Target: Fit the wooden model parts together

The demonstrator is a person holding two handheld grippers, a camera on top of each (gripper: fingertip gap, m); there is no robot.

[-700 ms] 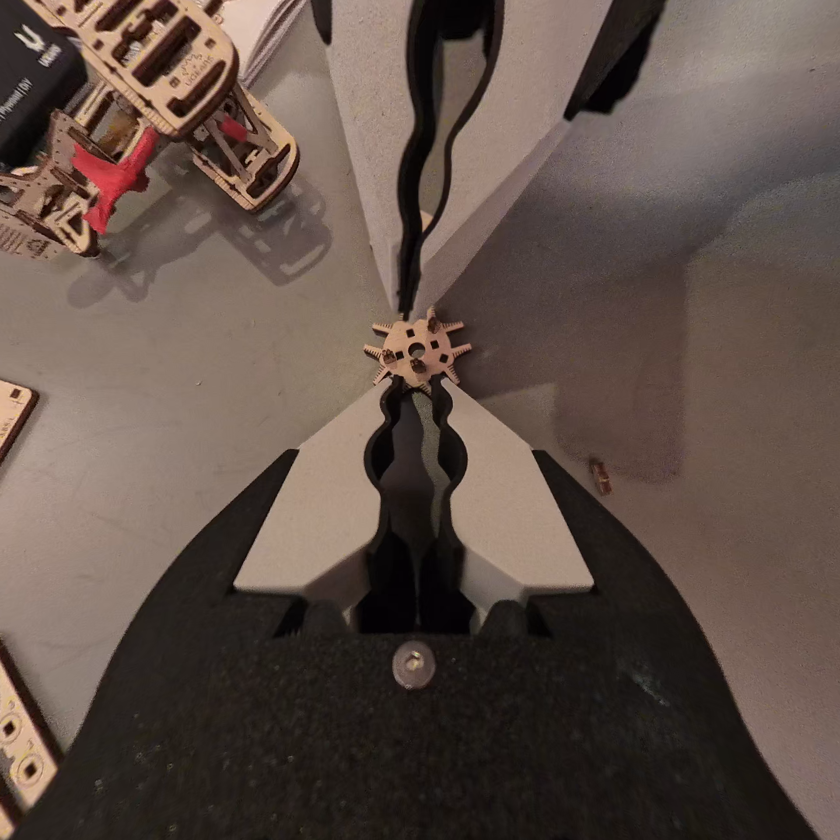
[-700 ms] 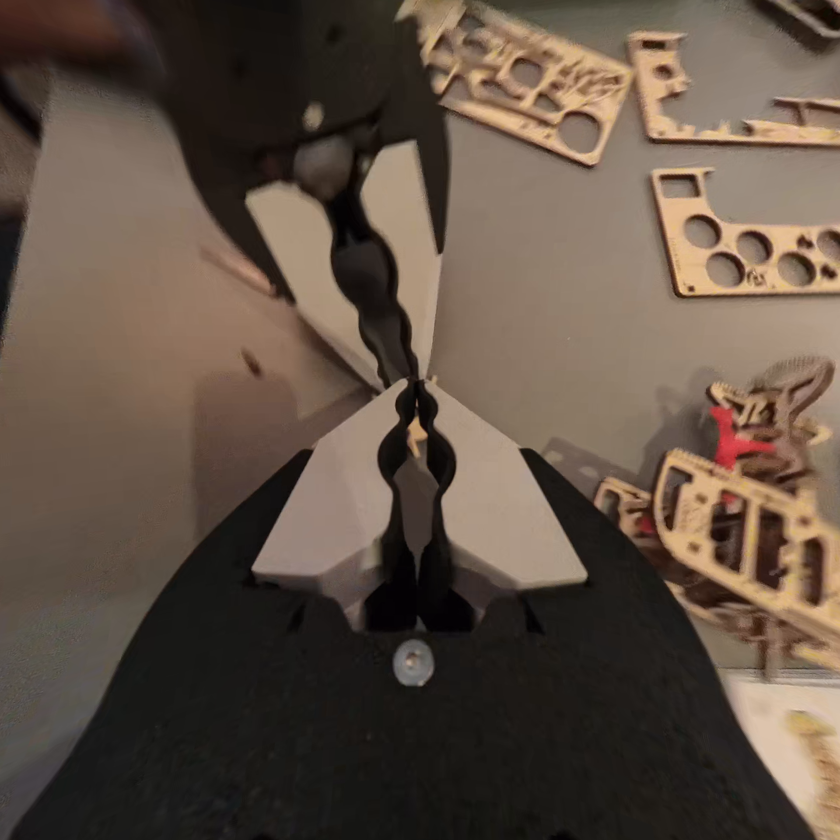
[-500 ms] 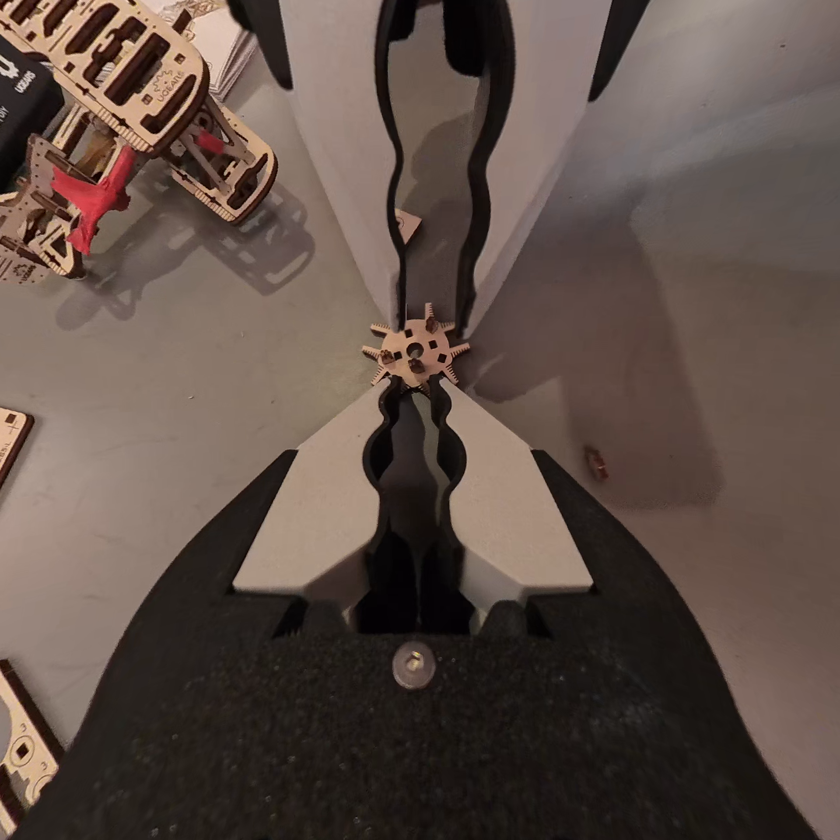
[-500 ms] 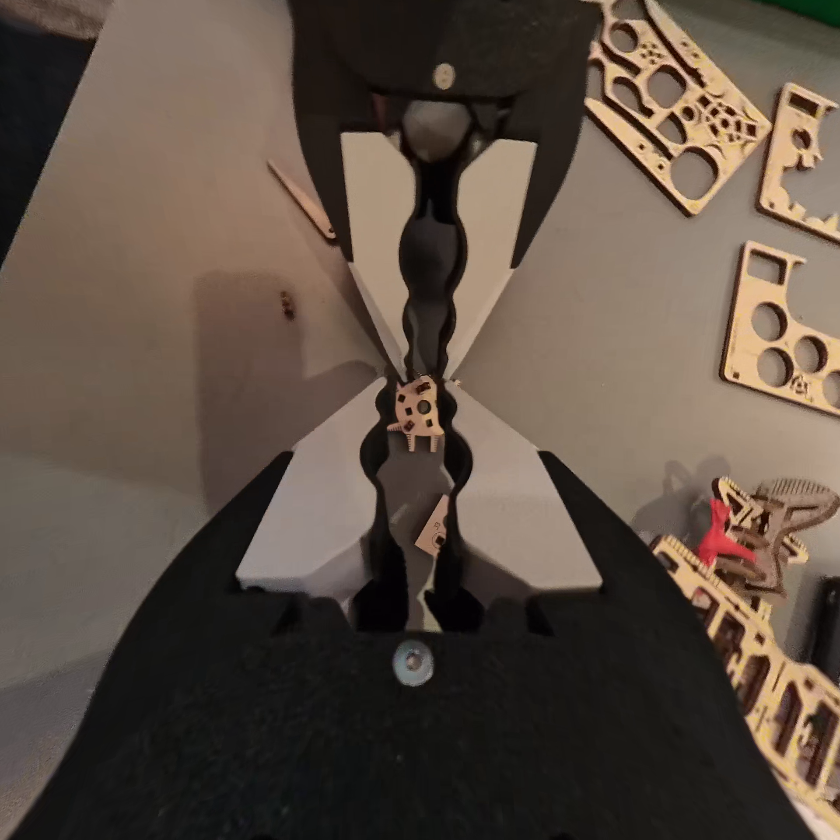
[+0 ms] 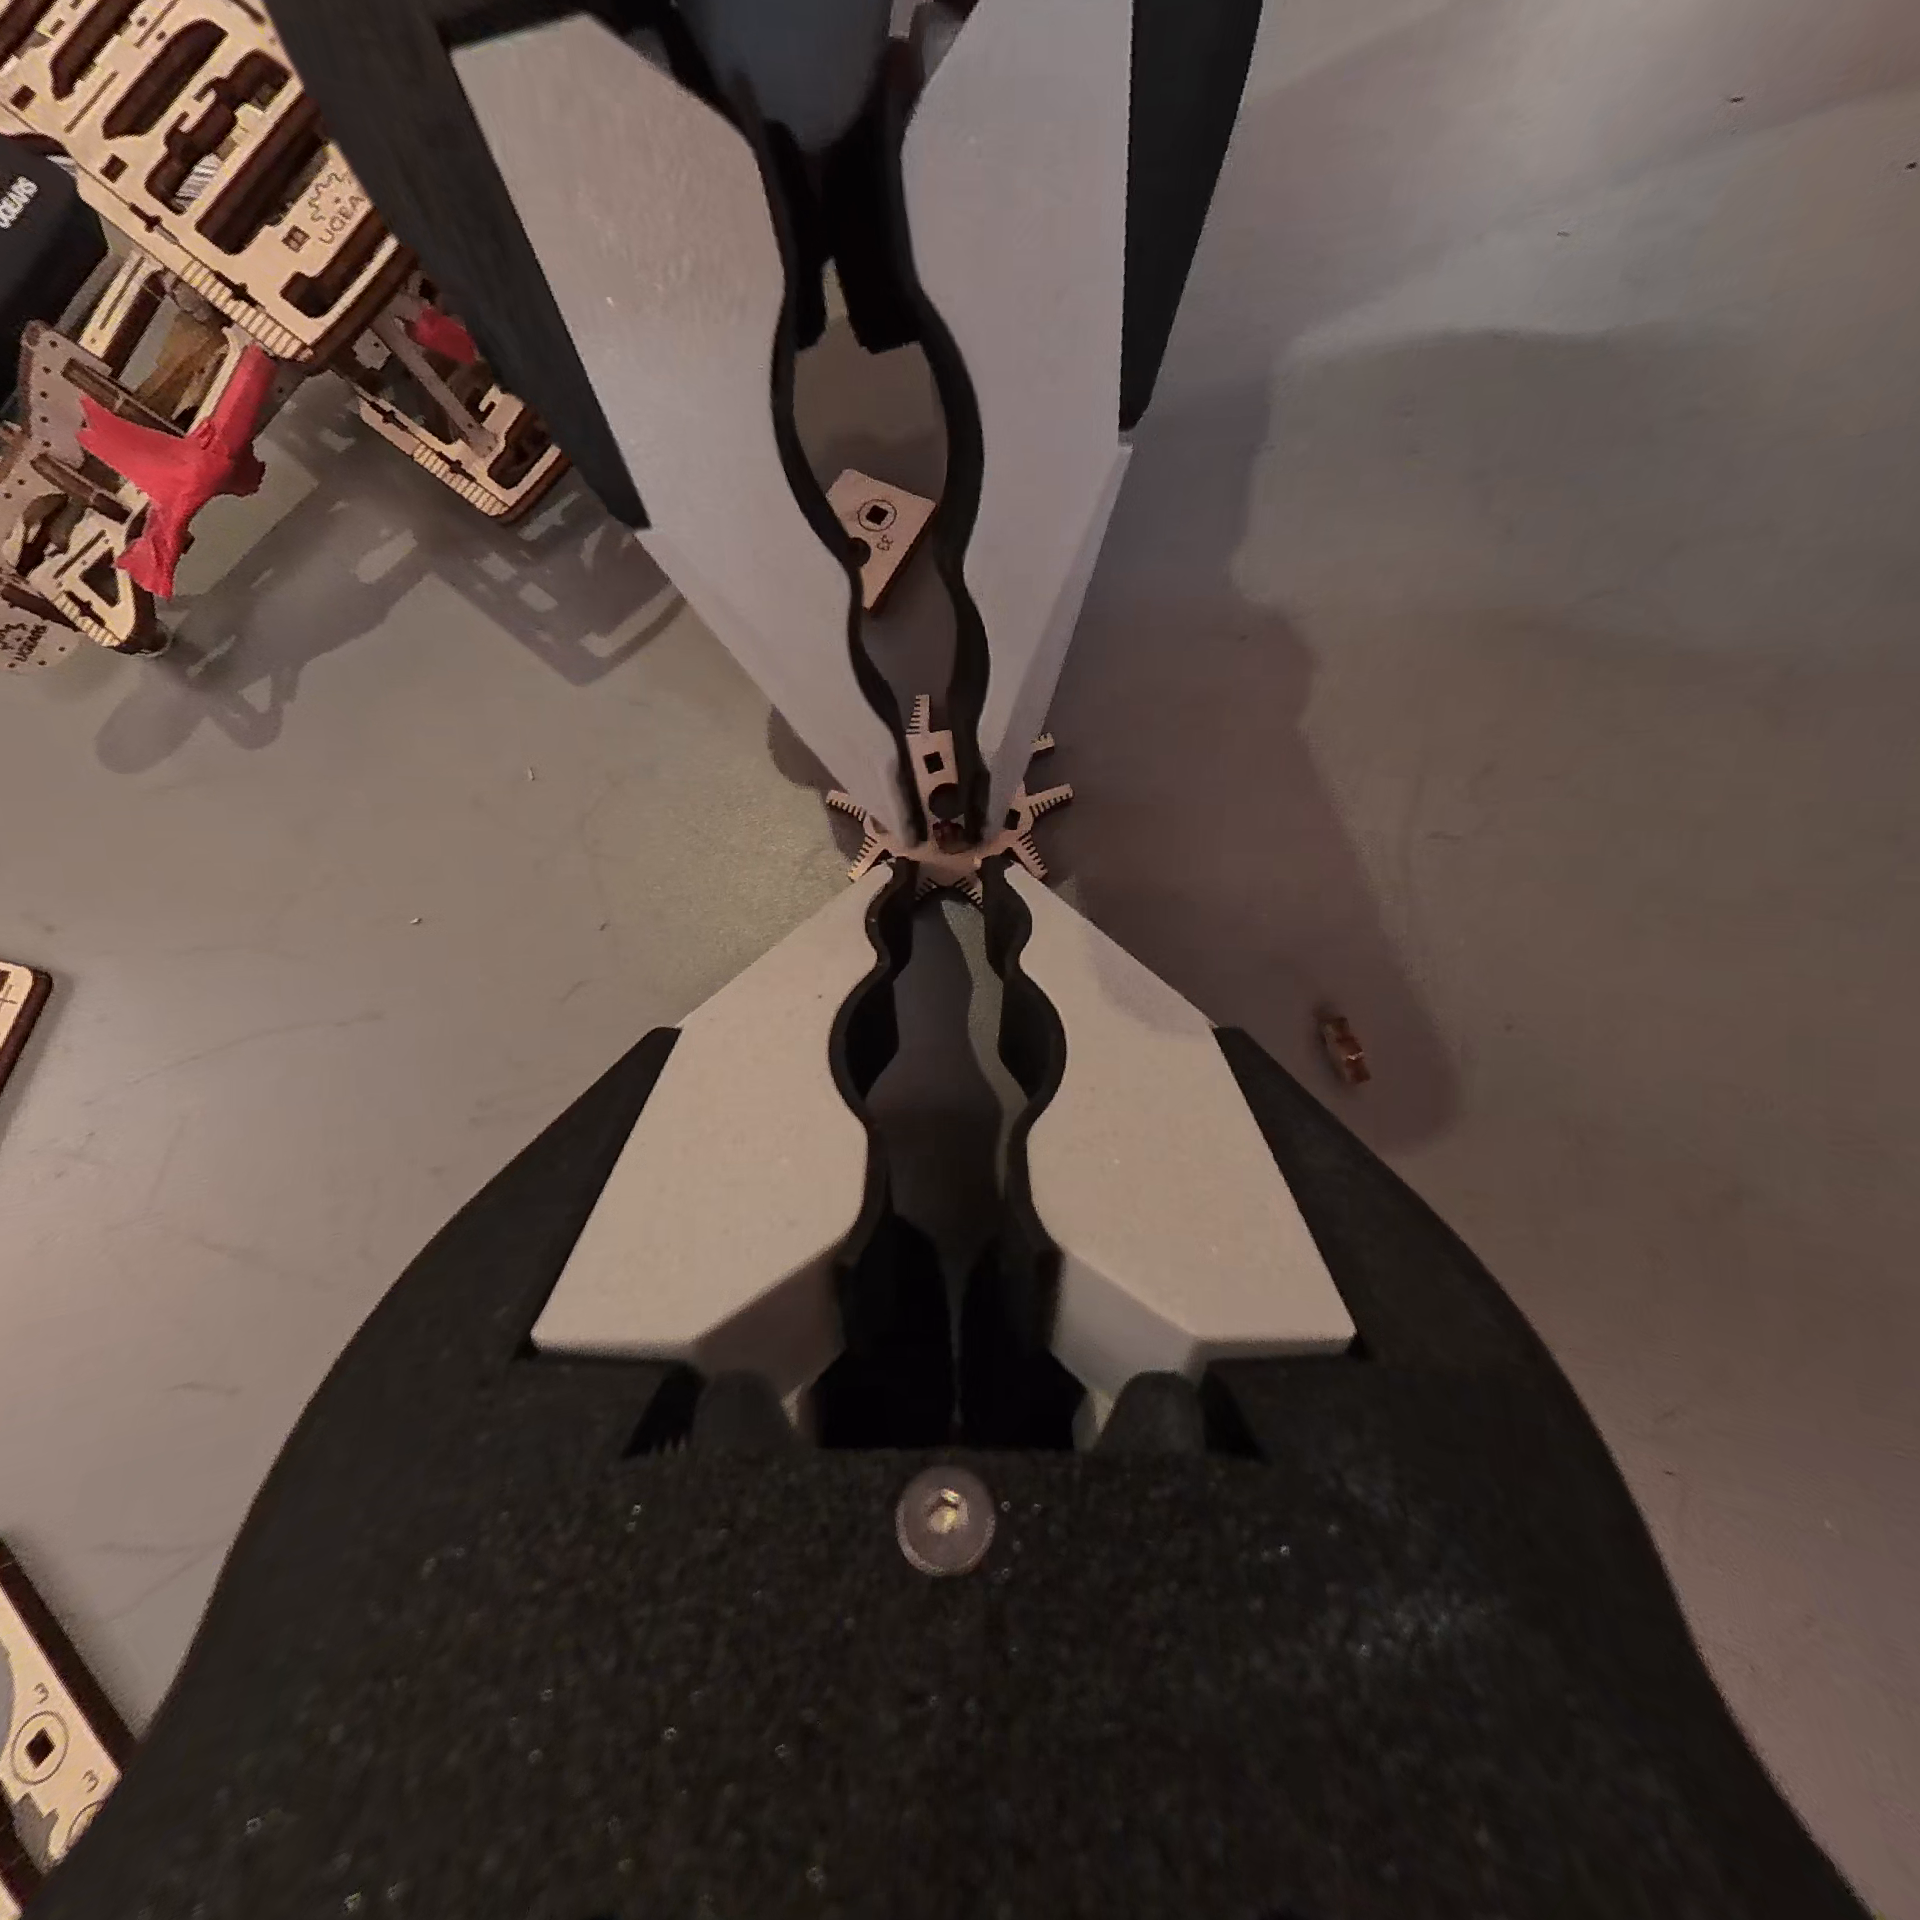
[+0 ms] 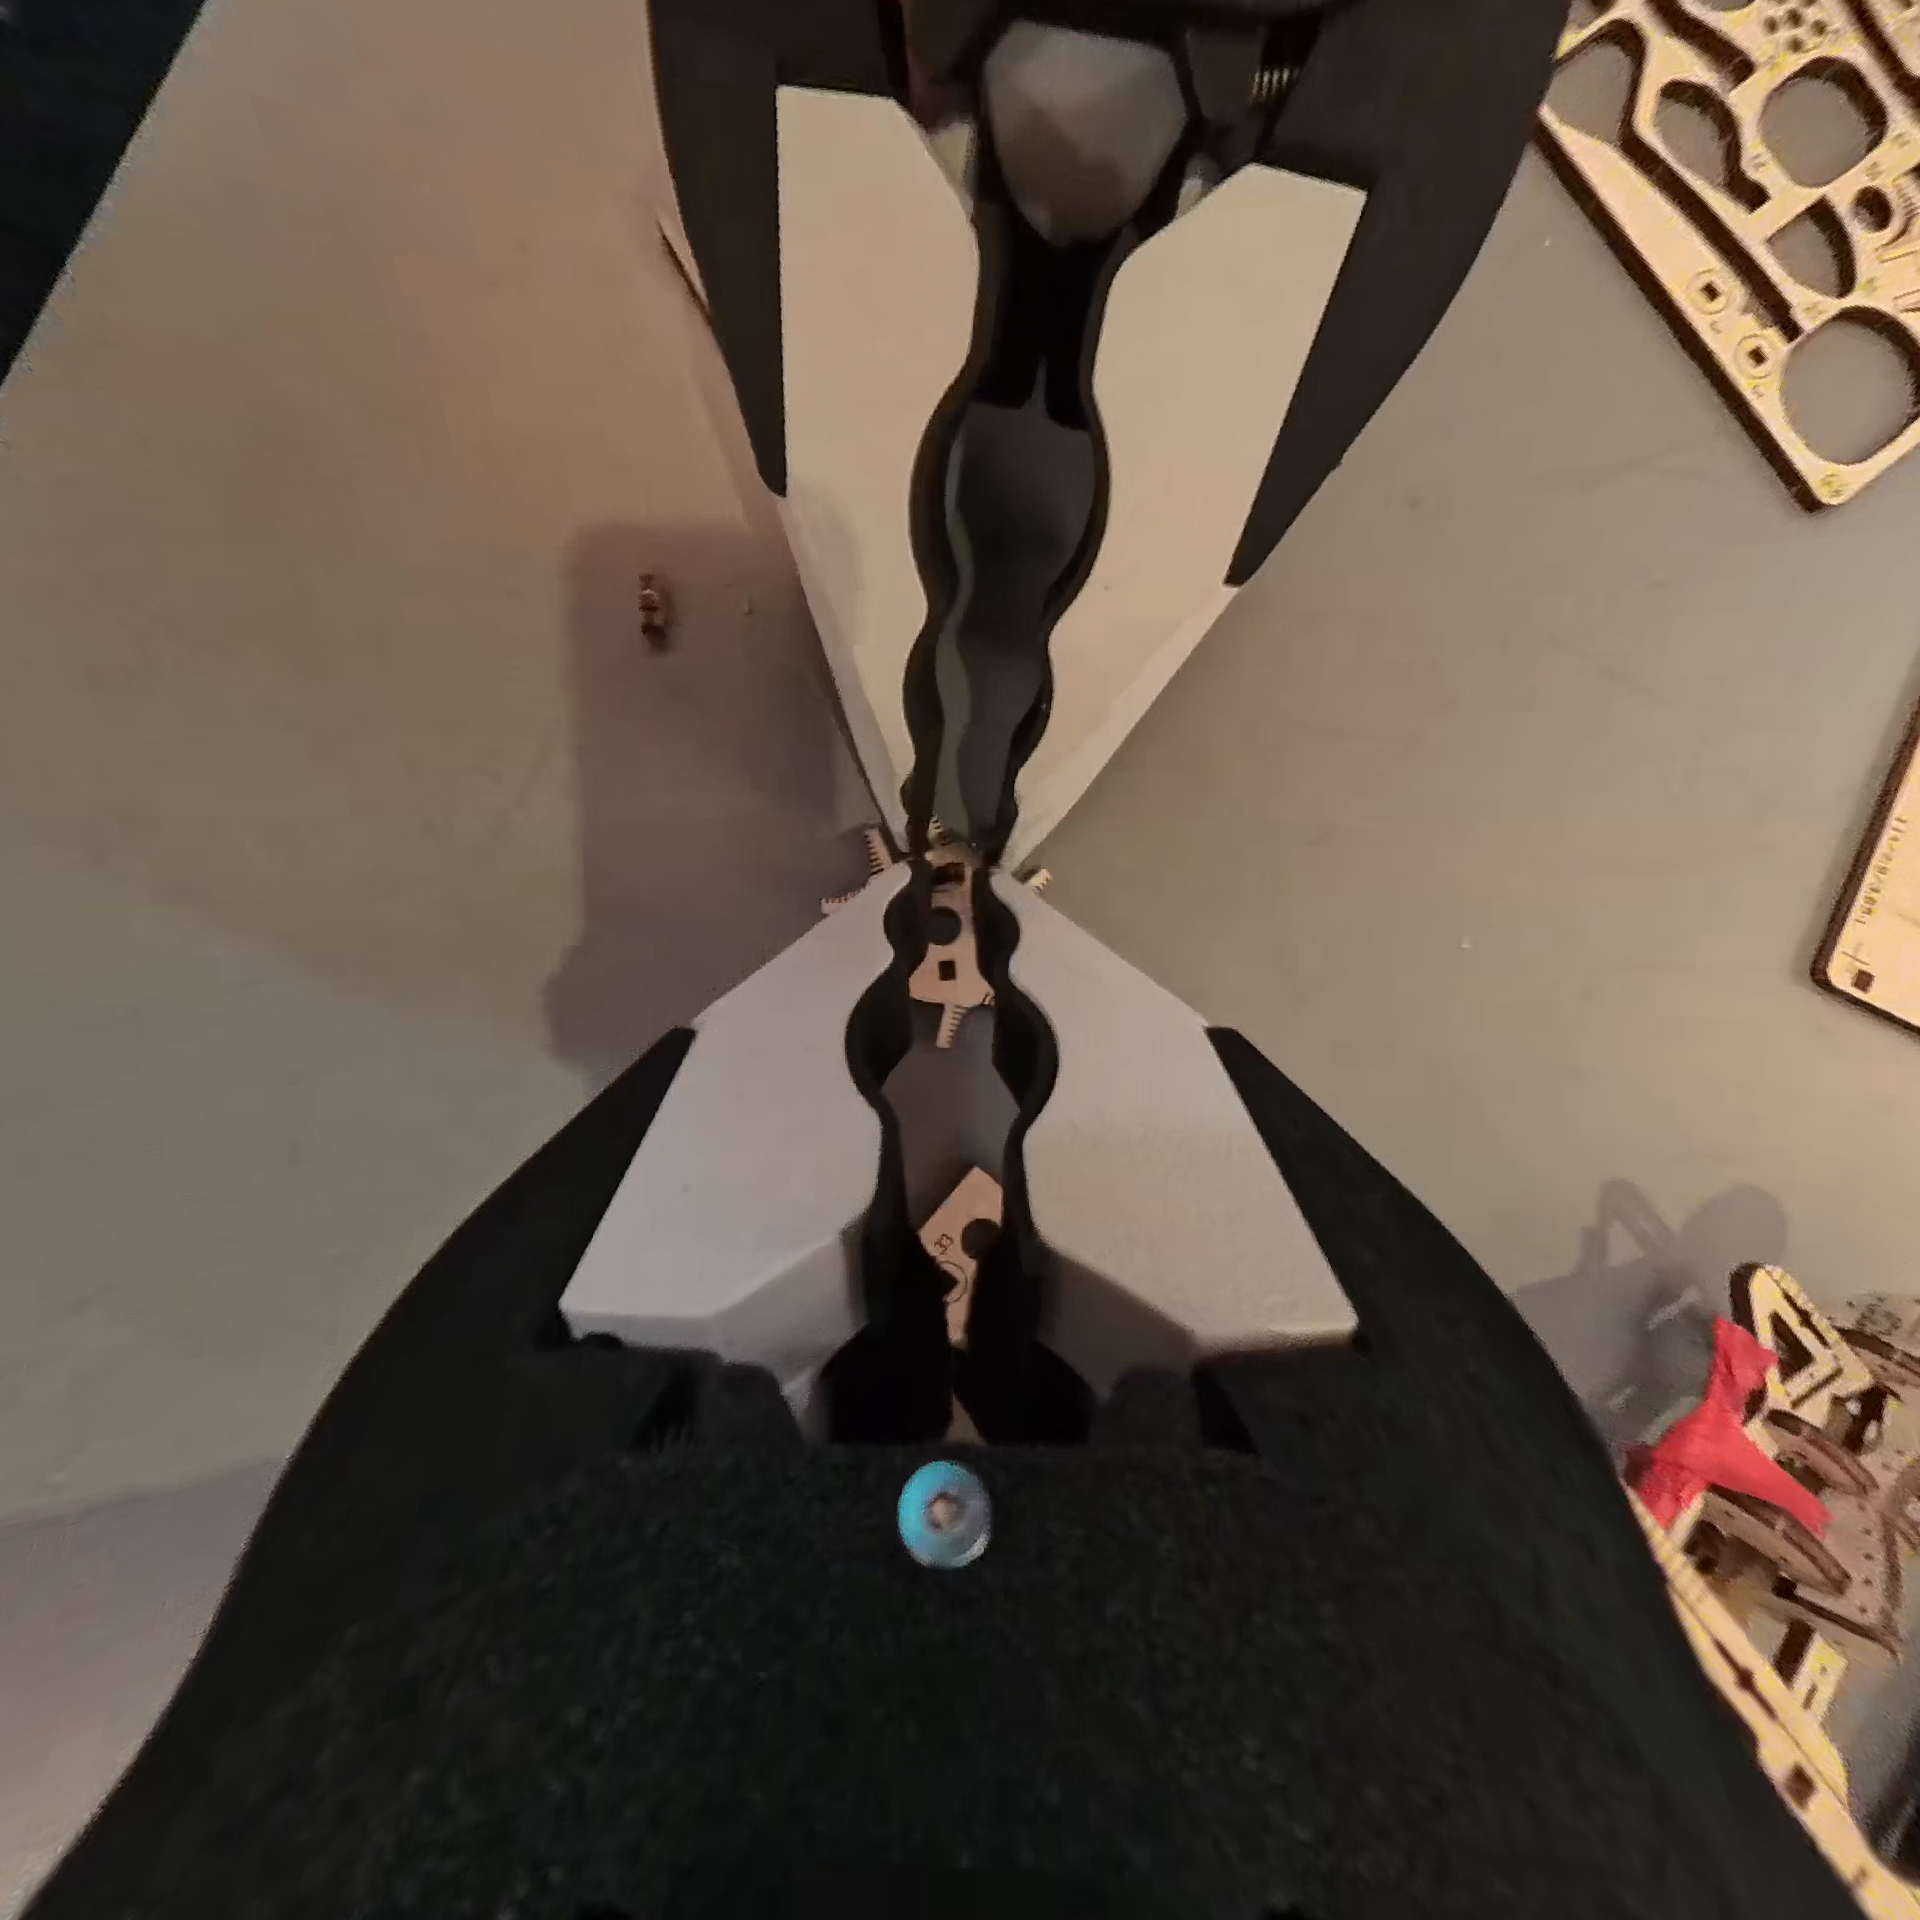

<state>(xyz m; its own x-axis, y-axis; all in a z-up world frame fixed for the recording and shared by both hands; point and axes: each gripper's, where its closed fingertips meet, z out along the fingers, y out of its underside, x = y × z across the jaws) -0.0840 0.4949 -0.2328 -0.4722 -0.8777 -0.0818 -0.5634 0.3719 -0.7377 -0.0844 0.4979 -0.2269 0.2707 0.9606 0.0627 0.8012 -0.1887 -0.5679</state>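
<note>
Between my two tools, low over the grey table (image 5: pixel 312 1039), sits the toothed wooden disc (image 5: pixel 940 831); my left gripper (image 5: pixel 940 883) is pinched onto its near edge, fingers drawn in tight, while my right gripper (image 6: pixel 951 935) meets it tip to tip from the far side, closed down on the same disc — its square hole and round hole show in the slit between the right fingers (image 6: pixel 790 1091). Under the right gripper a small flat wooden plate (image 5: pixel 881 535) lies on the table, apart from the disc; it carries a printed mark and a square hole, writing I leave unread. Off to my left stands the half-built wooden model (image 5: pixel 156 343) with a red piece (image 5: pixel 177 468) on it; branded lettering is burnt into its upper panel, and a dark box (image 5: pixel 36 244) beside it bears white print. Punched-out plywood sheets (image 6: pixel 1766 208) lie beyond — numbered marks dot them; a tiny wooden peg (image 5: pixel 1343 1047) rests alone on the table to my right.
</note>
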